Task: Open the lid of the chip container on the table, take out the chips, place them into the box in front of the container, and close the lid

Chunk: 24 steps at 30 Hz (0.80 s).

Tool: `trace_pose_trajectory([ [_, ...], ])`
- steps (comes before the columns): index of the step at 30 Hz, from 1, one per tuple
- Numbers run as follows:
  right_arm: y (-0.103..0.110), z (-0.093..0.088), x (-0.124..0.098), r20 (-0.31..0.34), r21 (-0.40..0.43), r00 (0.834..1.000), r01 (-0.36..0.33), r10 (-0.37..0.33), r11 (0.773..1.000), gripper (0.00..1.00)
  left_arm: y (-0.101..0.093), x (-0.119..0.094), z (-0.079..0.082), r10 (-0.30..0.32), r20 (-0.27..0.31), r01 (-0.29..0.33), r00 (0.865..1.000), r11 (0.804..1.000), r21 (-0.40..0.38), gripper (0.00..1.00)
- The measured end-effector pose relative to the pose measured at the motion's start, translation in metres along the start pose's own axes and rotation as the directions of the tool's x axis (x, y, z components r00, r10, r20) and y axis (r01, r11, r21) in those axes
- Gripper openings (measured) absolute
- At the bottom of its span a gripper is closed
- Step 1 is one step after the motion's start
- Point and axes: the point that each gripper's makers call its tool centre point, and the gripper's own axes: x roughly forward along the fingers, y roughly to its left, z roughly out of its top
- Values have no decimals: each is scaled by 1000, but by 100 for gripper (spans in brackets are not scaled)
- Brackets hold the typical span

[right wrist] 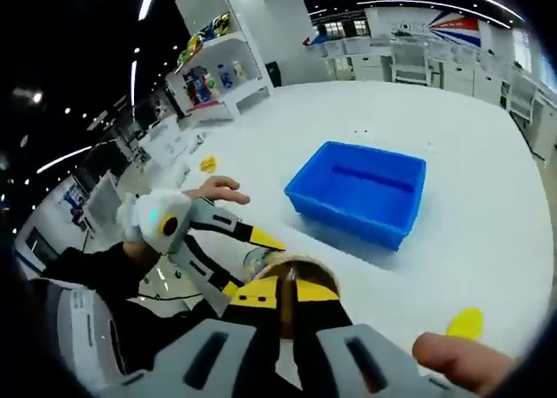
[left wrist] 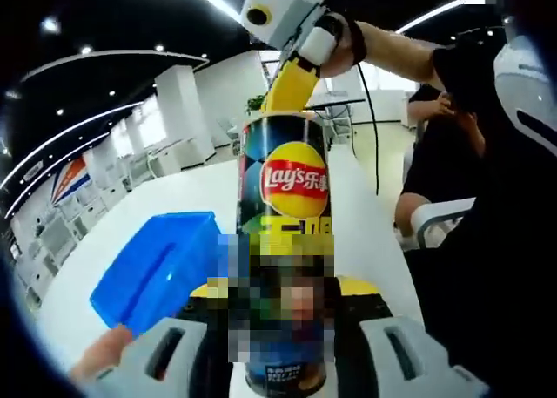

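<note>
In the left gripper view a Lay's chip can (left wrist: 291, 176) stands upright on the white table (left wrist: 183, 193), and my left gripper (left wrist: 283, 286) is shut on its lower part. My right gripper (left wrist: 291, 89) comes down from above with its yellow jaws in the can's open mouth. The right gripper view looks down on the can's open top (right wrist: 305, 266), with my right gripper (right wrist: 287, 295) reaching in. Its jaws stand close together and their tips are hidden inside. The left gripper (right wrist: 252, 248) holds the can from the left. The blue box (right wrist: 361, 189) (left wrist: 157, 267) sits open just beyond the can.
A small yellow round piece (right wrist: 466, 322) lies on the table near the front right, and another yellow bit (right wrist: 207, 164) lies farther left. A person in dark clothes (left wrist: 470, 145) sits at the table's edge. Shelves (right wrist: 218, 76) and desks stand beyond.
</note>
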Motion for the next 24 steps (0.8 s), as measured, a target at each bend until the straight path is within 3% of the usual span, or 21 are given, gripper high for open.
trace_pose_trajectory([
  [1, -2, -5, 4, 19, 38, 999, -40, 40, 998, 2, -2, 3, 1, -4, 1, 4, 1000, 1000, 5, 42],
  [2, -10, -6, 5, 54, 72, 998, -36, 32, 997, 2, -2, 4, -1, -3, -16, 3, 1000, 1000, 8, 42],
  [5, -23, -18, 10, 134, 200, 985, -137, 111, 970, 2, -2, 8, -4, -10, -28, 11, 1000, 1000, 15, 42],
  [8, -33, -36, 17, 162, 242, 978, -172, 135, 955, 2, -7, 13, -10, -25, -59, 28, 998, 999, 35, 42],
  [10, -38, -44, 22, 210, 295, 963, -227, 169, 928, 1, -9, 15, -12, -34, -73, 37, 997, 998, 41, 42],
  [14, -49, -58, 31, 253, 336, 947, -276, 196, 900, 1, -13, 20, -18, -50, -100, 55, 994, 997, 49, 42],
  [15, -50, -61, 34, 269, 369, 942, -295, 203, 881, 1, -13, 21, -19, -54, -108, 59, 993, 997, 50, 42],
  [24, -57, -75, 47, 280, 401, 934, -323, 221, 857, 1, -16, 24, -26, -81, -142, 88, 987, 995, 44, 42],
])
